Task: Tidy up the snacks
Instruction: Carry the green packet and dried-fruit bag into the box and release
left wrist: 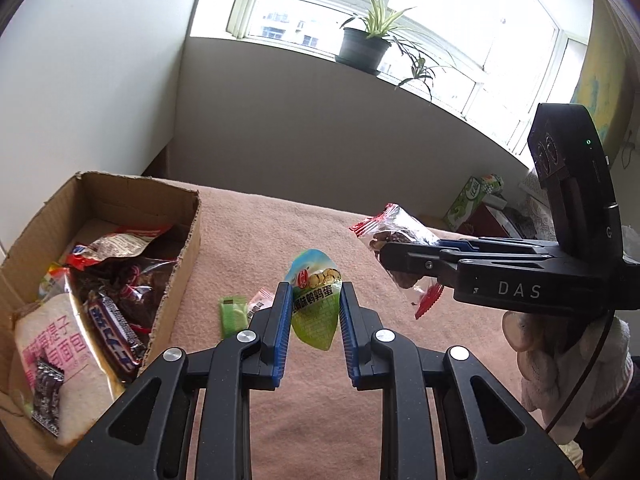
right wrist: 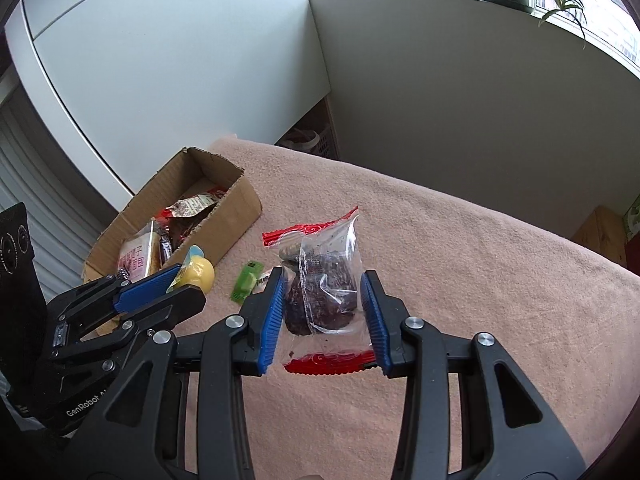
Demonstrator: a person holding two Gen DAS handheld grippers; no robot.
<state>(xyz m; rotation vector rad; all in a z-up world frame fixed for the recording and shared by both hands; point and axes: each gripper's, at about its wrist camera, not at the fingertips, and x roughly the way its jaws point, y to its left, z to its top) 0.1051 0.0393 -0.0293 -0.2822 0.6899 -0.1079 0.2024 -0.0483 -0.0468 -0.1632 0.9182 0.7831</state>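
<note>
My left gripper [left wrist: 314, 298] is shut on a green quail-egg pouch [left wrist: 314, 300], held above the pink blanket [left wrist: 280, 240]. In the right wrist view this gripper [right wrist: 182, 286] shows at the left with the pouch's yellow end [right wrist: 198, 274] sticking out. My right gripper [right wrist: 322, 300] is shut on a clear red-edged bag of dark dried fruit [right wrist: 324, 284], also lifted off the blanket; in the left wrist view it [left wrist: 386, 256] comes in from the right with that bag [left wrist: 396, 236]. A cardboard box [left wrist: 176, 280] holding several snacks stands at the left.
A small green packet [left wrist: 233, 314] and a pink-white packet [left wrist: 258, 304] lie on the blanket beside the box. The box [right wrist: 236, 208] holds a bread pack, a chocolate bar and red-wrapped bags. A potted plant [left wrist: 366, 42] stands on the windowsill. A gloved hand [left wrist: 560, 364] holds the right gripper.
</note>
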